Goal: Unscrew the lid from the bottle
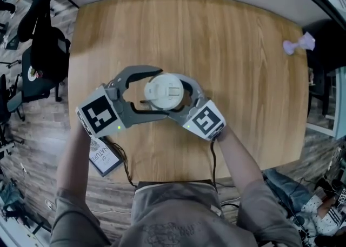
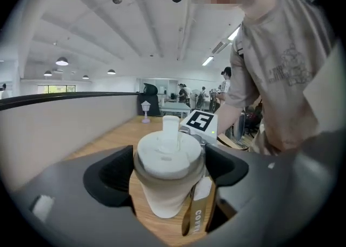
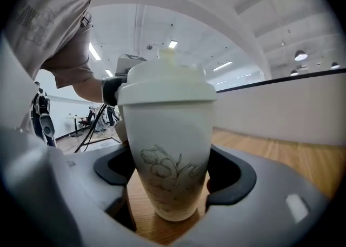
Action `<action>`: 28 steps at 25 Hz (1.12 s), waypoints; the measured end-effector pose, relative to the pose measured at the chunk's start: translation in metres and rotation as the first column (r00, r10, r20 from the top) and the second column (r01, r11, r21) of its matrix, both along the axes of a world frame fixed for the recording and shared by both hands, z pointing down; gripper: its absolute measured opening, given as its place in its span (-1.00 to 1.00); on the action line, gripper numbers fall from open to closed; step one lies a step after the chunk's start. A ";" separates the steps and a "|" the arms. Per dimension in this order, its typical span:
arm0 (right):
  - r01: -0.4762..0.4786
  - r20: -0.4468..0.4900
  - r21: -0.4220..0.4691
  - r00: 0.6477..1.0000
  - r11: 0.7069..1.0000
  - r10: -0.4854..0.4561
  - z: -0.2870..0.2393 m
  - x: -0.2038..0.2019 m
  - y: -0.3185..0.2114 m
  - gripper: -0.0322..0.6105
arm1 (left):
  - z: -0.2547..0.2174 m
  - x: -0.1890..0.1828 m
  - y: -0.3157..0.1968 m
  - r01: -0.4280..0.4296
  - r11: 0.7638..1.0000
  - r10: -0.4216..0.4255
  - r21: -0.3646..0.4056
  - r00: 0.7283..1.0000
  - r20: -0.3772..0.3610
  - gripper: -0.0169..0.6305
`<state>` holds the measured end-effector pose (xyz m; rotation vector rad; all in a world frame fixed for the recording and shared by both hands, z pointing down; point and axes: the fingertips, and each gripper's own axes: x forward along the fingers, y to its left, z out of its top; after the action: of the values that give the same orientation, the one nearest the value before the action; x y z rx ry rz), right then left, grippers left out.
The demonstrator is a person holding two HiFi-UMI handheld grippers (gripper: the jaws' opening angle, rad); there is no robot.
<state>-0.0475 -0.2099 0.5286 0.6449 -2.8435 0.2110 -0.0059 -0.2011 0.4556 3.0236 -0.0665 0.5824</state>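
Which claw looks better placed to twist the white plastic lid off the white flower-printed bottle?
Probably the left claw: it sits level with the white plastic lid, touching both its sides. The right claw is lower, clamped on the white flower-printed bottle, suited to steadying it.

A light wooden table (image 1: 243, 78) fills the middle of the head view, and a small lilac lamp (image 1: 298, 44) stands near its edge at two o'clock. Grey plank floor (image 1: 32, 148) lies round it, with a black chair (image 1: 46, 46) at ten o'clock and dark cables (image 1: 127, 167) at seven. Behind the table runs a low pale wall (image 2: 65, 116) with a dark top rail. Overhead is a white beamed ceiling (image 2: 135, 24), with round lamps (image 2: 61, 61) at nine o'clock in the left gripper view and strip lights (image 2: 208, 60) at one. Distant desks (image 2: 175, 108) show at the centre.
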 end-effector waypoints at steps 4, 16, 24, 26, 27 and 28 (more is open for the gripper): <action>0.015 -0.014 0.014 1.000 1.000 -0.015 0.000 -0.002 0.000 0.37 | 0.000 -0.005 -0.002 0.104 0.995 -0.103 0.006 0.994 -0.025 0.34; -0.066 0.023 0.015 0.998 0.998 0.065 -0.002 -0.003 0.000 0.37 | 0.006 -0.015 -0.006 0.721 0.692 -0.720 0.025 0.693 -0.042 0.34; -0.080 0.037 -0.011 0.996 0.997 0.080 -0.002 -0.004 -0.001 0.37 | 0.008 -0.019 -0.006 0.870 0.493 -0.869 -0.005 0.492 -0.041 0.34; -0.079 0.042 -0.005 0.996 0.997 0.079 -0.003 -0.004 -0.002 0.37 | 0.008 -0.019 -0.007 0.875 0.484 -0.874 -0.008 0.483 -0.041 0.34; -0.078 0.042 -0.001 0.996 0.997 0.078 -0.003 -0.004 -0.002 0.37 | 0.008 -0.018 -0.006 0.875 0.484 -0.874 -0.017 0.483 -0.043 0.34; -0.076 0.042 0.000 0.996 0.997 0.076 -0.003 -0.003 -0.002 0.37 | 0.007 -0.017 -0.005 0.870 0.492 -0.870 -0.033 0.490 -0.047 0.34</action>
<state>-0.0506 -0.2116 0.5257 0.7587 -2.8613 0.2376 -0.0234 -0.2062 0.4629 2.4516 -1.4918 0.3484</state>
